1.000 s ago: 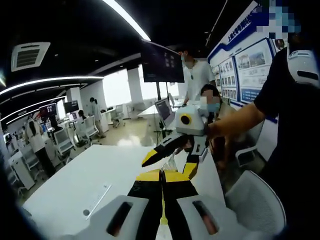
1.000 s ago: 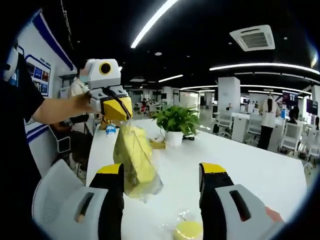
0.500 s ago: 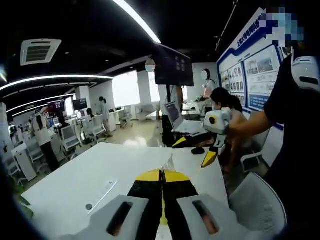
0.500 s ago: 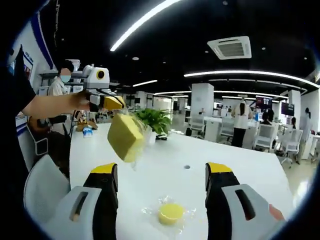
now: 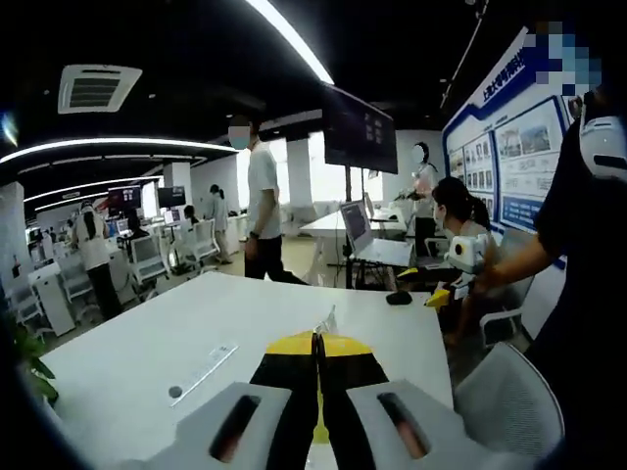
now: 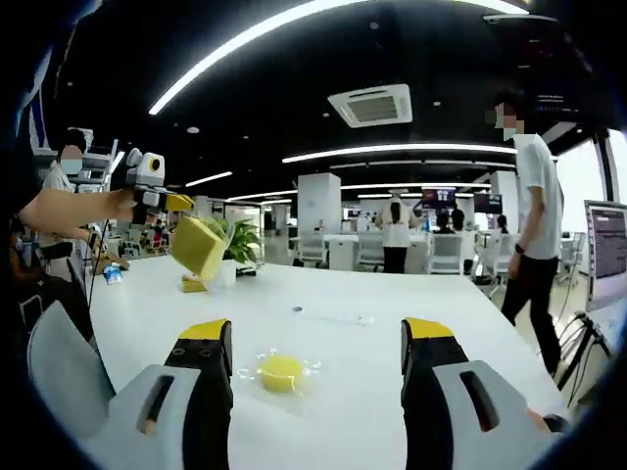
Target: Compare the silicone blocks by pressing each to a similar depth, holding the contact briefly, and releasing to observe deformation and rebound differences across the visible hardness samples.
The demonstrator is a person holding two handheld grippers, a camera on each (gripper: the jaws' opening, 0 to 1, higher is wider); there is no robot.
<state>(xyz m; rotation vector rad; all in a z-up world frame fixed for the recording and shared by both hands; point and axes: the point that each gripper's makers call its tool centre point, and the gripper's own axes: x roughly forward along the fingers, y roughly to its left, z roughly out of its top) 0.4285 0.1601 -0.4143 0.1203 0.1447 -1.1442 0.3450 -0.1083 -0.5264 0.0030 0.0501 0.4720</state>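
My left gripper (image 5: 315, 339) is shut, and a corner of clear plastic (image 5: 328, 318) sticks up between its yellow tips. In the right gripper view the left gripper (image 6: 176, 203) is held up at the far left over the table, with a bagged yellow cube block (image 6: 198, 247) hanging from its jaws. My right gripper (image 6: 313, 335) is open with nothing between its jaws. A round yellow block (image 6: 281, 370) in a clear bag lies on the white table (image 6: 392, 333) just beyond them. In the left gripper view, the right gripper (image 5: 441, 294) is far off at the right.
A potted plant (image 6: 240, 243) stands behind the hanging cube. A person (image 6: 529, 225) walks past the table's far side. A laptop (image 5: 367, 230), a dark mouse (image 5: 397, 297) and a flat strip (image 5: 206, 364) lie on the table. White chairs (image 5: 509, 397) stand at its edge.
The two grippers have drawn apart, each looking smaller in the other's view. The bagged cube stays hanging from the left gripper. The round block now lies centred beyond the right jaws. A person has walked in.
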